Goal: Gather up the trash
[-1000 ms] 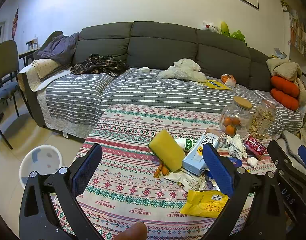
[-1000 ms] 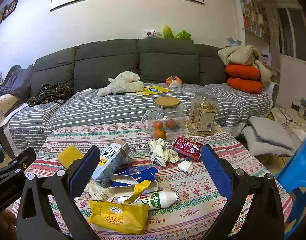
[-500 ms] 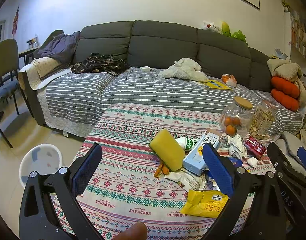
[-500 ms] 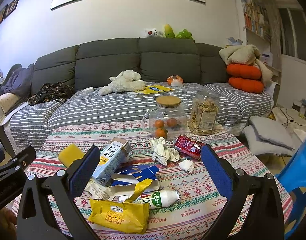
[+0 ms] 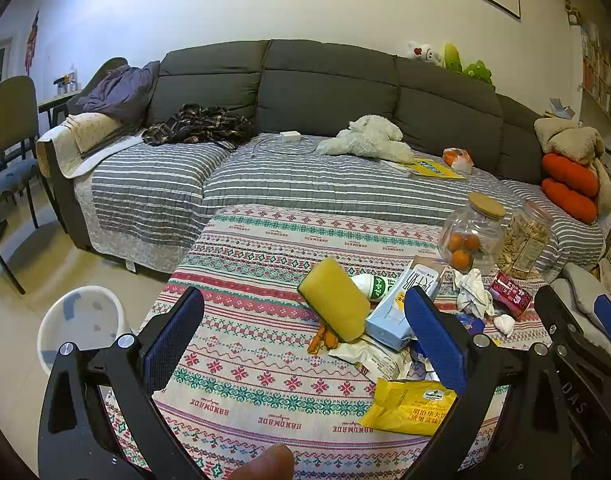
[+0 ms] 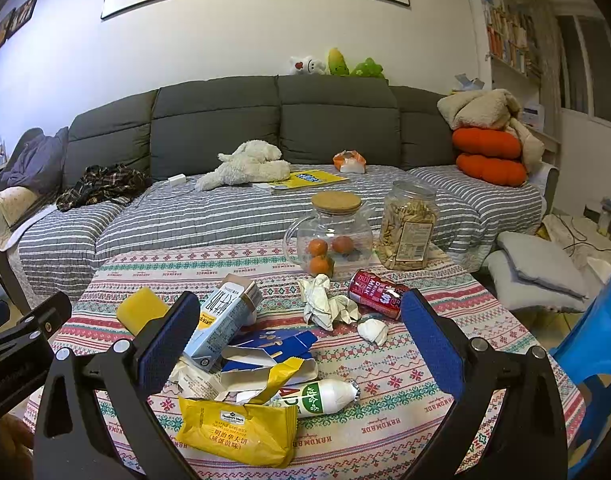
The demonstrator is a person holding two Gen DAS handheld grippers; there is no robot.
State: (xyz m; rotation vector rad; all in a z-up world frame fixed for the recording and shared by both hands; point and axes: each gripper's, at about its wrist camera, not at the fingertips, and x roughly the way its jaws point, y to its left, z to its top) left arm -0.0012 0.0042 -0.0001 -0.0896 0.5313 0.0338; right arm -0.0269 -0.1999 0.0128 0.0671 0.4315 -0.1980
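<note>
1. Left gripper (image 5: 303,346): its blue-padded fingers (image 5: 171,338) are standing wide apart, holding nothing and hovering above the near edge of the patterned table (image 5: 265,240).
2. Right gripper (image 6: 297,344): its fingers (image 6: 433,340) are likewise spread wide and gripping nothing.
3. Trash is lying toward the table's near right corner: yellow wrapper (image 6: 237,430), white bottle (image 6: 325,396), milk carton (image 6: 221,322), crumpled paper (image 6: 325,304), red can (image 6: 375,294).
4. A yellow sponge (image 5: 333,298) is lying just left of the carton.
</note>
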